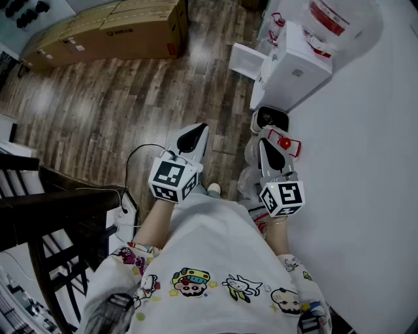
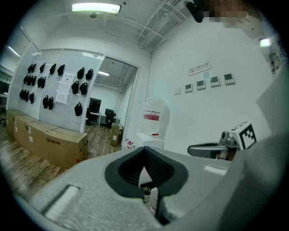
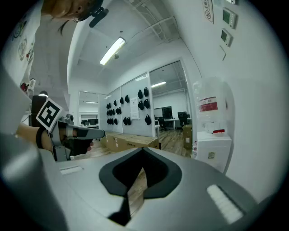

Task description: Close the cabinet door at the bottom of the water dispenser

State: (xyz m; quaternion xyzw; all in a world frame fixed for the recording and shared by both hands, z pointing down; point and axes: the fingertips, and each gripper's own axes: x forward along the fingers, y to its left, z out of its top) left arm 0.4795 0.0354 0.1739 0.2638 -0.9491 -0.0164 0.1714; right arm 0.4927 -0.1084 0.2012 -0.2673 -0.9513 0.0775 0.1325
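The white water dispenser point(image 1: 297, 65) stands against the wall at the top right of the head view, with a jug point(image 1: 326, 16) on top. Its bottom cabinet door point(image 1: 247, 60) hangs open, swung out to the left over the floor. Both grippers are held in front of me, well short of the dispenser. My left gripper point(image 1: 196, 134) is shut and empty, and so is my right gripper point(image 1: 266, 145). The dispenser point(image 2: 151, 135) shows far ahead in the left gripper view, and the dispenser point(image 3: 212, 149) stands at the right in the right gripper view.
Long cardboard boxes point(image 1: 111, 29) lie across the wood floor at the top left. A dark chair point(image 1: 59, 215) and a black cable point(image 1: 134, 160) are at my left. Empty clear jugs point(image 1: 251, 153) and a dark bin point(image 1: 271, 119) sit by the white wall point(image 1: 366, 163).
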